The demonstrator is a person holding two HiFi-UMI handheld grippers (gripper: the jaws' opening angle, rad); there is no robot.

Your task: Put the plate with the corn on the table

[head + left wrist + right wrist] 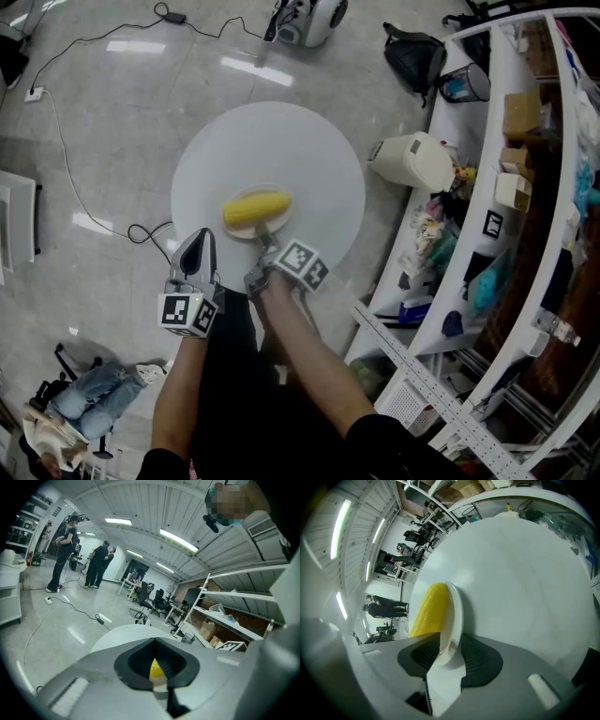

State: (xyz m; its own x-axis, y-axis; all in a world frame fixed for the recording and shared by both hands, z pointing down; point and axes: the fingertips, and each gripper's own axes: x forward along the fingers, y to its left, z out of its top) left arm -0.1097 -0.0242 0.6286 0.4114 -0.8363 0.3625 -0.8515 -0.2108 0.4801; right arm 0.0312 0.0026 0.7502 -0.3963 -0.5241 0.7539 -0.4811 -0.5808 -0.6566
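Note:
A yellow corn cob (256, 208) lies on a small white plate (246, 228), which rests on the round white table (309, 150) near its front edge. My right gripper (265, 242) reaches the plate's near rim. In the right gripper view the plate rim (457, 611) stands between the jaws of the right gripper (450, 656), which are spread with slack beside the rim, and the corn (429, 611) lies just behind it. My left gripper (197, 242) hovers at the table's front left edge with its jaws together and nothing in them. A sliver of the corn (156, 668) shows past its tips.
A white bin (412, 161) stands on the floor right of the table. Curved white shelves (497, 187) full of boxes and bags run along the right. A black cable (66, 141) trails over the floor at left. Several people (65, 550) stand far off.

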